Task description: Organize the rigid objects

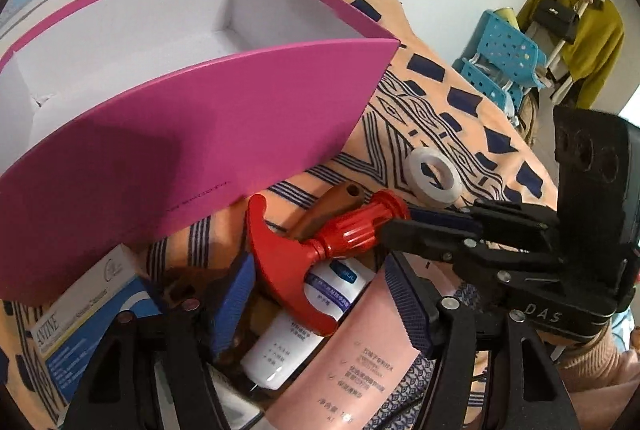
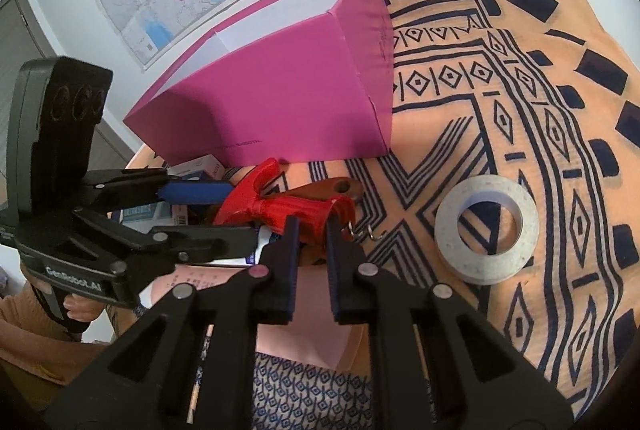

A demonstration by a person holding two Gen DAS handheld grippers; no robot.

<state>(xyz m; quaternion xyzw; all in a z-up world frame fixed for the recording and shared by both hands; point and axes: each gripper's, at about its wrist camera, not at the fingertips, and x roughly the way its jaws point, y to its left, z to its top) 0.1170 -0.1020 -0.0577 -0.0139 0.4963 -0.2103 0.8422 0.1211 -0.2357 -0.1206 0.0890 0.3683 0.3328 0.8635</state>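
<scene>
Between the right gripper's (image 2: 311,230) fingers, pinched tight, sits the red tool's (image 2: 296,210) ribbed end, lying atop a pink tube (image 2: 316,314). Left gripper (image 1: 320,294) straddles the pile, parted, gripping nothing. Beyond stands a magenta box (image 1: 224,126).

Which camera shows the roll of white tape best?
The right wrist view: the roll of white tape lies whole and unobstructed on the patterned cloth. The left wrist view shows it smaller, farther back.

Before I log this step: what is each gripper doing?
Left gripper: open, straddling the white bottle, not gripping.
Right gripper: shut on the red tool.
</scene>
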